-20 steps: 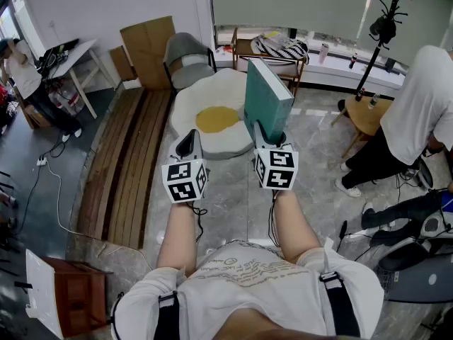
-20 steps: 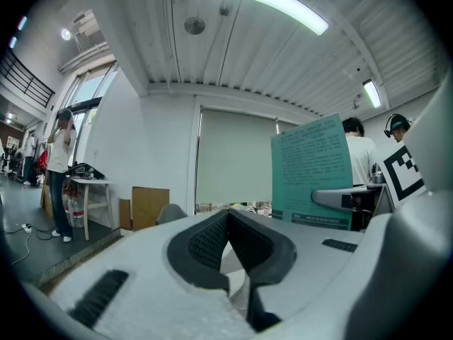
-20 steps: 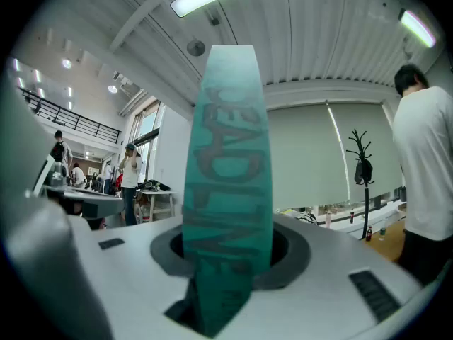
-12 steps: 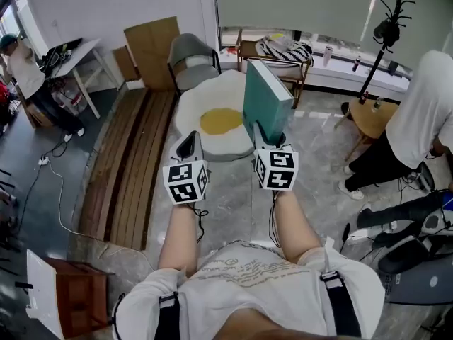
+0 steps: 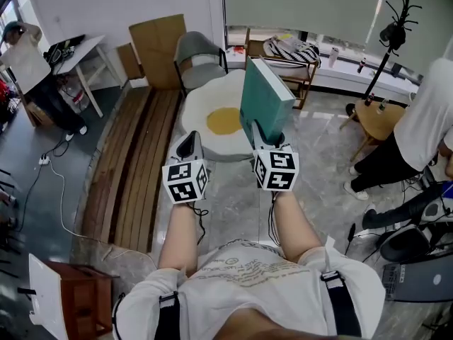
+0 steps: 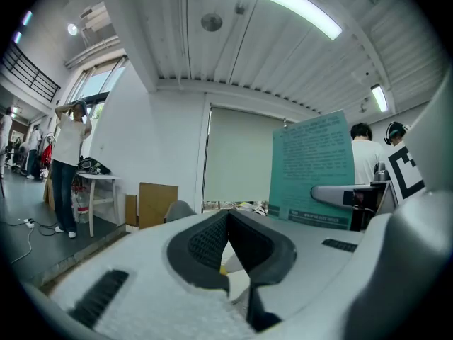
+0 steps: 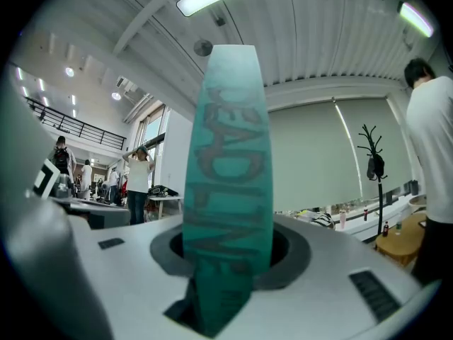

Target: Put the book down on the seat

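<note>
The whole scene has slid a little to the right in my head view since the earlier frame, and the person in the white shirt [image 5: 423, 112] is now nearer the right edge. My two grippers sit where they were. The right gripper [image 5: 267, 136] is pinching the teal book [image 5: 263, 96] by its lower edge. The book stands upright in the air, its spine facing back along the jaws in the right gripper view [image 7: 226, 168]. It's held above the grey floor, in front of the fried-egg seat cushion [image 5: 204, 99] and not touching it. The left gripper [image 5: 188, 143] is just beside it. Its dark pads are pressed together at the tips with nothing between them in the left gripper view [image 6: 228, 224]. A grey chair [image 5: 196, 52] stands behind the cushion, against the wall.
</note>
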Tool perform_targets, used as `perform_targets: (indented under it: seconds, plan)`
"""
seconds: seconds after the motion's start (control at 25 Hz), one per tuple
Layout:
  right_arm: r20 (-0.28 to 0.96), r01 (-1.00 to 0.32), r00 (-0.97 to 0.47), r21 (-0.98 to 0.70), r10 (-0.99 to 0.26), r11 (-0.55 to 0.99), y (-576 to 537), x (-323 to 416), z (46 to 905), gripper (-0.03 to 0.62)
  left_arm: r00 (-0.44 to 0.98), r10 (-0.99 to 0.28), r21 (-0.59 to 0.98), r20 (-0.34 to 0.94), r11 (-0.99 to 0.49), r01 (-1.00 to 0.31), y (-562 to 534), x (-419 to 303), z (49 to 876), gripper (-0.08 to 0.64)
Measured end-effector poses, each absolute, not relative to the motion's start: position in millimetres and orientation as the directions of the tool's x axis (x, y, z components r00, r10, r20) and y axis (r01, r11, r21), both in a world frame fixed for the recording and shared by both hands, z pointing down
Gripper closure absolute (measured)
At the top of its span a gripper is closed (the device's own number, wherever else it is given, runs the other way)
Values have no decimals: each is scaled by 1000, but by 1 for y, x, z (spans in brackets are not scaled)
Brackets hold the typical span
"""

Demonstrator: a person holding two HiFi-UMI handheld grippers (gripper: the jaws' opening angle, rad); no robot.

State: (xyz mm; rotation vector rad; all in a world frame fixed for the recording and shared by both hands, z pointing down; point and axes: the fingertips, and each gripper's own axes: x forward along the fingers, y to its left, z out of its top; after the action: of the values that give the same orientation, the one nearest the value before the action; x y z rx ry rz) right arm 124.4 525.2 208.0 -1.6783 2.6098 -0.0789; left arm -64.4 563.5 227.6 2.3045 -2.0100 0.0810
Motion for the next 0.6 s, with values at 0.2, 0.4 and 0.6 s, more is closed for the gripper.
perform_targets:
  seconds: [0.2,0.4,0.6]
  plan:
    - [-6,-910,-408,-84,-913,407,525,95,210,428,167,-980,23,107,-165,-986,558,-91,230,541]
    - [3,-910,-409,-76,-913,407,526,65,213,428,181,-977,33,113,-178,-983,556,-117,237,541]
    - [12,-912,-404,-79,-914,402,518,49,214,428,187,-974,20,125,-186,-982,549,-133,242,541]
